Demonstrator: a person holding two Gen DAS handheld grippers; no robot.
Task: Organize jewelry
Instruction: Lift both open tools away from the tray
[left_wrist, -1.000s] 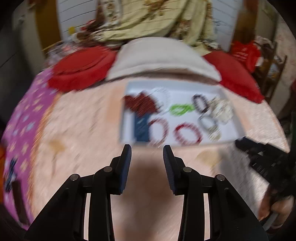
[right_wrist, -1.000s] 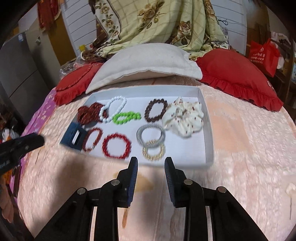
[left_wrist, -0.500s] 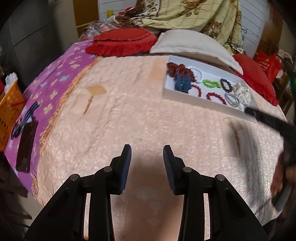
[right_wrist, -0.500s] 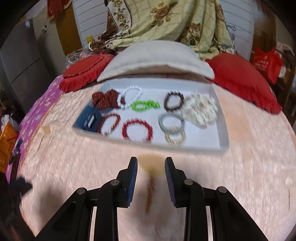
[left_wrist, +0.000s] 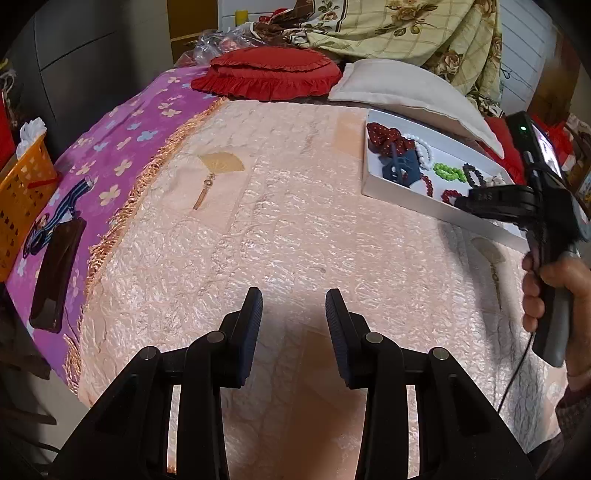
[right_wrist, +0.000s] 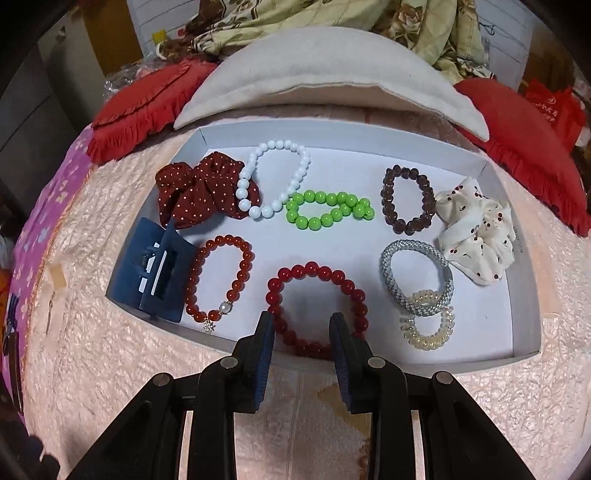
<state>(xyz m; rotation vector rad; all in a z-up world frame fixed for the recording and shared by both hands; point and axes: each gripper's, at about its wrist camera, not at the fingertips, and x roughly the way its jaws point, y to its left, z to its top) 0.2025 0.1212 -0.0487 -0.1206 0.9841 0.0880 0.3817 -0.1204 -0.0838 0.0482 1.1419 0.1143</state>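
White tray (right_wrist: 524, 295): dark-red scrunchie w/ white dots (right_wrist: 199, 192), cream scrunchie w/ dark cherry print (right_wrist: 476, 229), white (right_wrist: 277, 177), green (right_wrist: 328, 210), brown (right_wrist: 406, 199) & red bead bracelets (right_wrist: 317, 306), navy clip (right_wrist: 159, 273). Peach bedspread (left_wrist: 280, 236); purple flowered blanket (left_wrist: 122, 155); red cushion (left_wrist: 269, 74).

The shallow white cardboard tray (right_wrist: 524, 280) holds five beaded bracelets: white (right_wrist: 275, 177), green (right_wrist: 328, 208), dark brown (right_wrist: 408, 199), and two red (right_wrist: 218, 277) (right_wrist: 317, 306). There are two fabric scrunchies (right_wrist: 199, 194) (right_wrist: 476, 229), two hair ties (right_wrist: 415, 282) (right_wrist: 428, 328) and one blue claw clip (right_wrist: 159, 275).
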